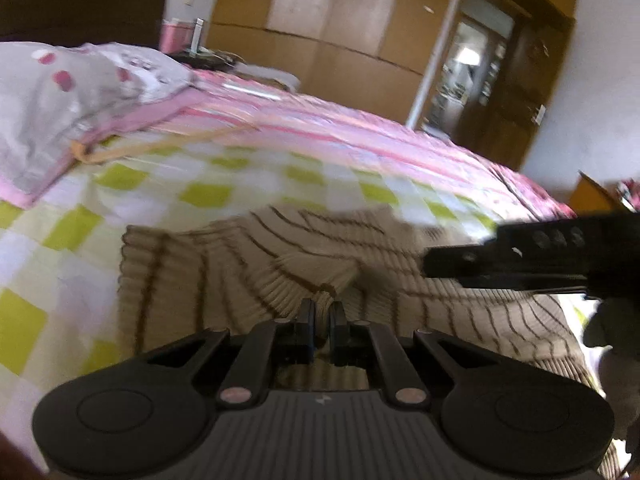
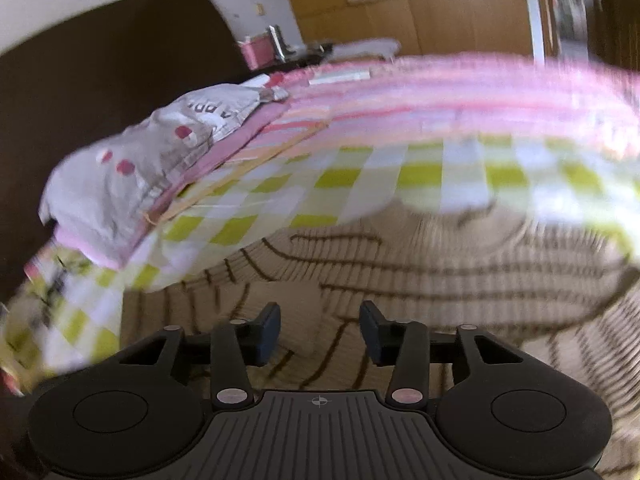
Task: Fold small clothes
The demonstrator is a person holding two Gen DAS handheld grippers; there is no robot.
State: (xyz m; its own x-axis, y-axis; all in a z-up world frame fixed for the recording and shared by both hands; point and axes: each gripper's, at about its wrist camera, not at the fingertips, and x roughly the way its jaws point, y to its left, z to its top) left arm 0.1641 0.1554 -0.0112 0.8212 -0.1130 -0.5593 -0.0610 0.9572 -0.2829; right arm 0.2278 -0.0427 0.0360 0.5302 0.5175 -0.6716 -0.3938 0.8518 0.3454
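A beige knit sweater with thin brown stripes (image 1: pixel 248 264) lies on a bed with a green-and-white checked cover (image 1: pixel 80 220). My left gripper (image 1: pixel 322 320) is shut on a fold of the sweater at its near edge. My right gripper (image 2: pixel 320 332) is open and empty, just above the same sweater (image 2: pixel 420 272); it also shows in the left wrist view (image 1: pixel 436 264) coming in from the right over the sweater. Both views are blurred by motion.
A grey pillow with pink spots (image 1: pixel 60 96) lies at the bed's far left, on pink striped bedding (image 1: pixel 320 120). Wooden wardrobes (image 1: pixel 340 12) and a doorway (image 1: pixel 468 68) stand behind the bed. A dark headboard (image 2: pixel 120 60) is at the left.
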